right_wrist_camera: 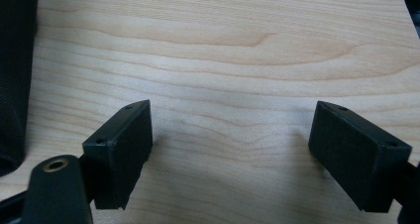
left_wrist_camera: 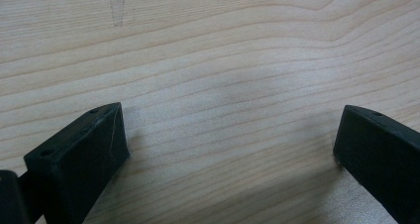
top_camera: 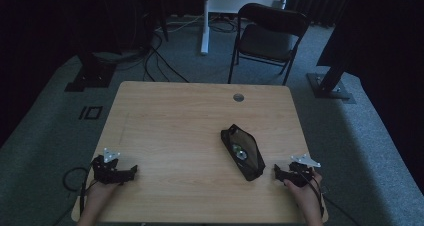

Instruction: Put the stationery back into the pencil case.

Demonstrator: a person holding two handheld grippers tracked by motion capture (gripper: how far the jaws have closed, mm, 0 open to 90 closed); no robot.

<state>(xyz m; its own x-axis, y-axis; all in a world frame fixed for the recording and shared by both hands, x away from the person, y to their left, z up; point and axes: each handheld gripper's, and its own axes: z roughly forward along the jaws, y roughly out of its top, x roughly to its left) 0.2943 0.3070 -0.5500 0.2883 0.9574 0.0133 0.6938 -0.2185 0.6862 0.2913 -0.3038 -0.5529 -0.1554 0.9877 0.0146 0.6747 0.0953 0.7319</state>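
Black pouch (top_camera: 243, 152) lying flat on the wooden table (top_camera: 175, 131), right of centre, long axis running from far-left to near-right; something small and shiny showing at its middle, too dim to make out. Near end of pouch just beside the right gripper (top_camera: 278, 172), not touching. Same pouch seen as a dark mesh edge (right_wrist_camera: 15, 75) at the left border of the right gripper view. Right gripper resting at the near right corner of the table, jaws spread wide over bare wood, nothing between them. Left gripper (top_camera: 133, 170) at the near left corner, well apart from the pouch, jaws likewise spread wide with bare wood grain between. Round hole (top_camera: 238, 97) in the tabletop near the far edge. Beyond the table, a dark folding chair (top_camera: 267, 33) on grey carpet.
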